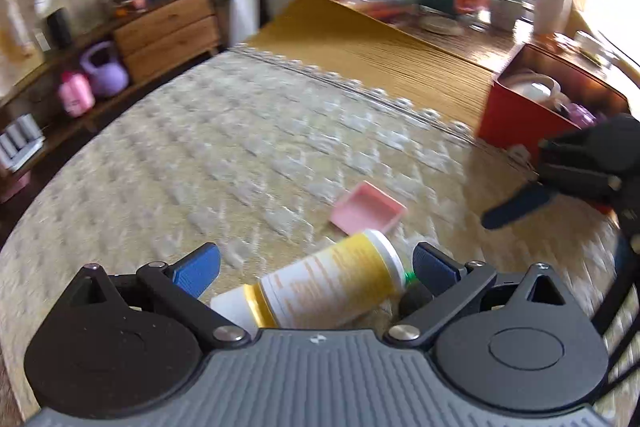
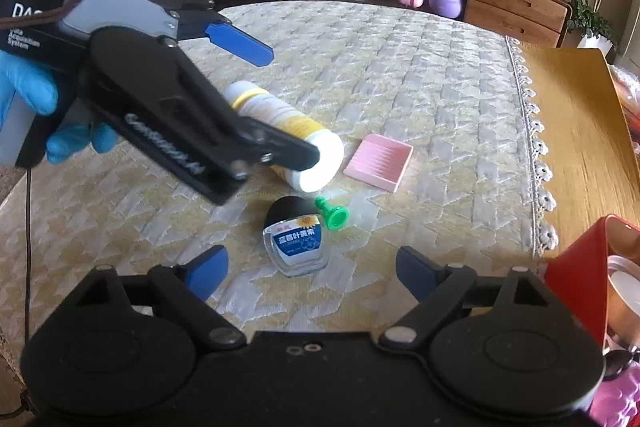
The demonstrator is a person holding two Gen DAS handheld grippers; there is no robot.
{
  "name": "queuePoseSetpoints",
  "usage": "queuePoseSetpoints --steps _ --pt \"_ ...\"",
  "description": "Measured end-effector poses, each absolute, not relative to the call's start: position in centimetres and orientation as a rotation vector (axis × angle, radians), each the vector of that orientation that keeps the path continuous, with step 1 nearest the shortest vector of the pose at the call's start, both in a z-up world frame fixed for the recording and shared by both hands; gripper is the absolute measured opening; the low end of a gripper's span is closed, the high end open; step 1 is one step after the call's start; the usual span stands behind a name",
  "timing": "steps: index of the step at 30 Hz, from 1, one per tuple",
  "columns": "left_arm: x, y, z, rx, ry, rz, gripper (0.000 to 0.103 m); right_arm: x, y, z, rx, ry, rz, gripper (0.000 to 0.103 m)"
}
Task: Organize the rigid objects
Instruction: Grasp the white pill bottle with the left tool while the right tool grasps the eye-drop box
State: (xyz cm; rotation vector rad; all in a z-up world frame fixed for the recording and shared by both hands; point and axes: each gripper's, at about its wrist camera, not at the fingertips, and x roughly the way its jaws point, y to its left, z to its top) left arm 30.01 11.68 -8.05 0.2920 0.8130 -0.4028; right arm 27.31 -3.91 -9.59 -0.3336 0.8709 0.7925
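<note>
The left gripper [image 1: 316, 269], fingers spread wide, straddles the lying bottle [image 1: 320, 283], its long axis toward two o'clock; the right gripper [image 2: 312, 273] hangs open, farther off.

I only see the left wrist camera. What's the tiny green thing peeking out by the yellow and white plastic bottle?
Observer: A small green plastic funnel-shaped piece, lying just past the yellow and white plastic bottle's white end.
Operator: Is anything else hiding there?
Observer: Yes, a small clear glass bottle with a black cap and blue label, right next to the green piece.
Operator: Who's holding my left gripper?
Observer: A hand in a blue glove grips its handle.
</note>
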Motion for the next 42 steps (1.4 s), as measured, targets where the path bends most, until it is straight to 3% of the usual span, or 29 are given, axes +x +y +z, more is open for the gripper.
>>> queuePoseSetpoints --steps 11,18,20,25,28,29,42 --pt "31.0 11.4 -10.6 0.407 0.834 -0.498 0.103 28.0 -2.4 -10.5 -0.378 0.863 0.797 0.076" --pt "31.3 12.3 -11.1 0.343 0.822 -0.490 0.103 27.8 -1.5 -11.0 -0.432 0.844 0.802 0.067" --pt "31.3 12.4 -11.1 0.322 0.820 -0.489 0.100 27.9 -1.3 -10.9 -0.433 0.835 0.812 0.055" --pt "31.3 12.0 -11.1 0.321 0.833 -0.477 0.096 27.6 -1.2 -10.8 -0.438 0.819 0.839 0.039" --pt "31.0 11.8 -10.9 0.333 0.839 -0.468 0.092 27.3 -1.2 -10.9 -0.445 0.807 0.836 0.039" --pt "30.9 11.8 -10.8 0.330 0.843 -0.460 0.083 27.1 -1.2 -10.9 -0.447 0.804 0.834 0.039" --pt "28.0 11.8 -10.3 0.237 0.916 -0.298 0.084 25.2 -4.7 -10.0 -0.403 0.843 0.788 0.039"
